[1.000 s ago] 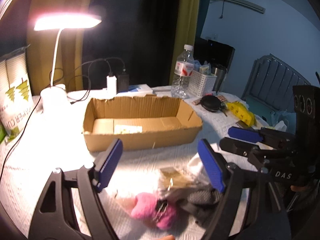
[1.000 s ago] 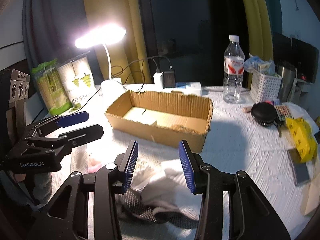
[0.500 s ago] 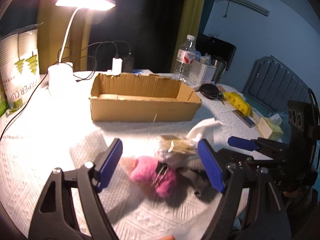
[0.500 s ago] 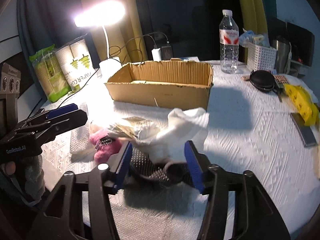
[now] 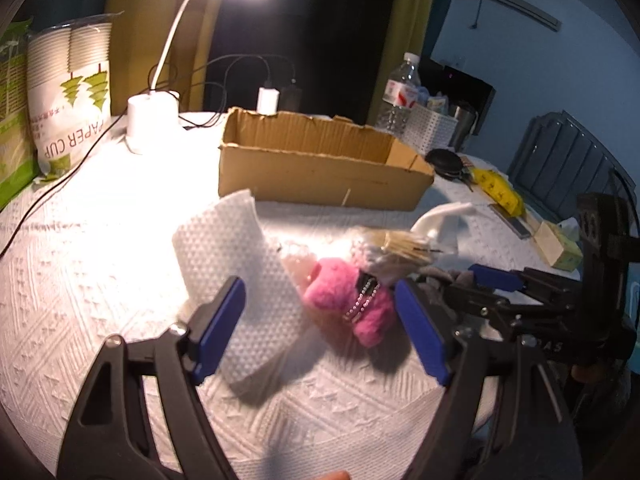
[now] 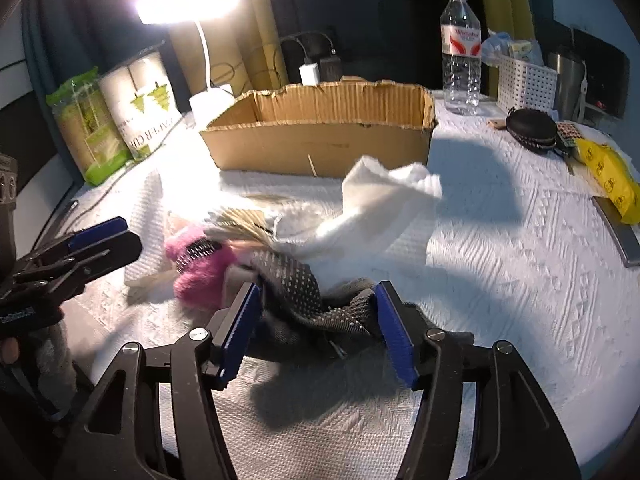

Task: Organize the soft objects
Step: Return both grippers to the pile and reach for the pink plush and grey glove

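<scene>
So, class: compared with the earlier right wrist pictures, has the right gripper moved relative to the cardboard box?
Yes. The right gripper has come down toward the table; the cardboard box now sits higher in the view, its inside hidden. Its jaws have just been opening, around the grey dotted cloth.

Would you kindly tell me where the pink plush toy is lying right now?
The pink plush toy lies on the white tablecloth in front of the cardboard box, between the white paper towel and the grey dotted fabric.
</scene>
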### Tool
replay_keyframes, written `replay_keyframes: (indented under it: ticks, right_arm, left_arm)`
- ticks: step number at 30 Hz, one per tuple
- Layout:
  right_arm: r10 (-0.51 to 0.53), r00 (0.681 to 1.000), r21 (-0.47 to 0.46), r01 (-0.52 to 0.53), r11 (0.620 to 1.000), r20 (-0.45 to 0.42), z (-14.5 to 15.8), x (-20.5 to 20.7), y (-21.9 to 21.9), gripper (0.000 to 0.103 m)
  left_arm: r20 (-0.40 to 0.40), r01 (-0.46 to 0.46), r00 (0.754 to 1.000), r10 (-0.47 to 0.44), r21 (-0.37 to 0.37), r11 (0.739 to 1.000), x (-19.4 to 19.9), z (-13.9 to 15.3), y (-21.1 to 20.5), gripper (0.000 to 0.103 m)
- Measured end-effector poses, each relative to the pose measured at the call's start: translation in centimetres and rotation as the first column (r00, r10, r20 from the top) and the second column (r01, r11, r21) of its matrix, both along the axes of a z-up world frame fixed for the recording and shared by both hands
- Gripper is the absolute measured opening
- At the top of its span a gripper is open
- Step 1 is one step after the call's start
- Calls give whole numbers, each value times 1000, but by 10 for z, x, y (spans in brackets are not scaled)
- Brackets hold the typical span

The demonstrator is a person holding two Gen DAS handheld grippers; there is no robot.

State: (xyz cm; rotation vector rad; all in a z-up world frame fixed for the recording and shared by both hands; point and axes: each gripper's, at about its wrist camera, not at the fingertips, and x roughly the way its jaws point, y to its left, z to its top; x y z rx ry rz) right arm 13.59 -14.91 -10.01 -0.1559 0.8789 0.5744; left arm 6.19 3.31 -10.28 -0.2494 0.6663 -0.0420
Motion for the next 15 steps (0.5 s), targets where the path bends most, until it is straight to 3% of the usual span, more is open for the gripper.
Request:
replay_keyframes:
  ticks: [8, 10, 14, 15]
  right_arm:
    - [35, 999, -24, -35, 999, -3, -14, 1, -3, 63]
    - [48, 999, -19, -48, 999, 6, -14, 1, -6, 59]
    - [4, 999, 42, -6, 999, 35, -6, 6, -24, 10]
    - [0, 999, 45, -2, 999, 36, -5, 9, -27, 10]
  left_arm:
    - [-29, 72, 997, -71, 34, 997, 14, -6, -23, 79]
    - [-36, 77, 996, -75, 46, 996, 18, -7, -27, 79]
    - [-39, 92, 995, -89, 90, 992, 26, -9, -35, 79]
    - [-39, 103, 994, -99, 110, 989, 28, -9, -39, 79]
